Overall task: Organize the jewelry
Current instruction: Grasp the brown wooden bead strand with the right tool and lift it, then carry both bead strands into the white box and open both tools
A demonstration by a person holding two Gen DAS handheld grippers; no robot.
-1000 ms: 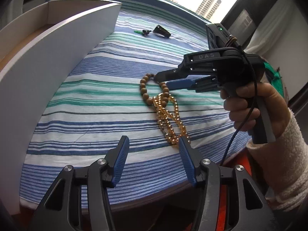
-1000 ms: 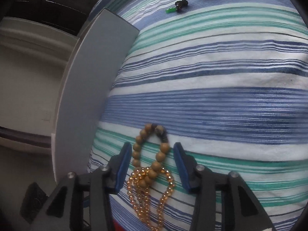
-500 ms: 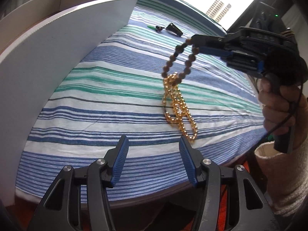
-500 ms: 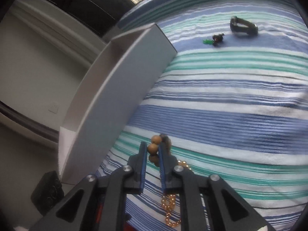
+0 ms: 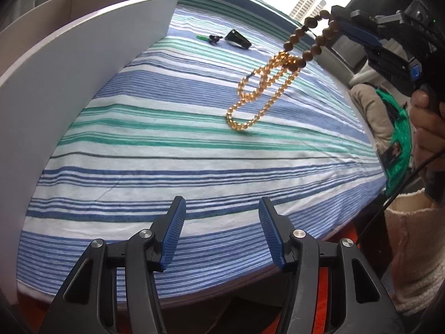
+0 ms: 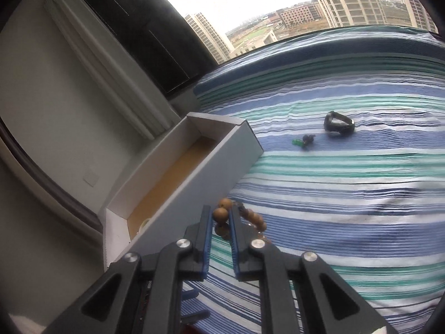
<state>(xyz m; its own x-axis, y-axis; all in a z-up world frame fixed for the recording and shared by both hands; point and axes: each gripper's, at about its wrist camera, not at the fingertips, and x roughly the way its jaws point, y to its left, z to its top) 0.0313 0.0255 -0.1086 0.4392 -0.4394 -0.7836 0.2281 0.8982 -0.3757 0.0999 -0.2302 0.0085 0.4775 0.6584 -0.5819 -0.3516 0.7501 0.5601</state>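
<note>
A soft striped cloth (image 5: 194, 150) in blue, teal and white covers the bench, its fabric gently rumpled toward the far right in the right wrist view. Along its left edge lies a long, narrow white cardboard box (image 6: 222, 164), open on top, with smooth matte walls and a tan floor inside.

The left tongs (image 5: 221, 229) hover low over the near edge of the cloth, their ribbed blue pads spread wide with nothing between them. The right tongs (image 6: 221, 226) are pinched closed on a wooden bead bracelet (image 5: 308, 41), round matte brown beads strung in a loop. Tangled through it hangs a golden bead strand (image 5: 258, 94), small glossy amber beads in doubled loops, dangling in the air above the cloth, slightly blurred.

Far across the cloth rests a dark band (image 6: 339, 125), a smooth black ring-like shape lying flat. Just beside it sits a small dark trinket with a bright green tip (image 6: 303, 141), too tiny to make out further.
</note>
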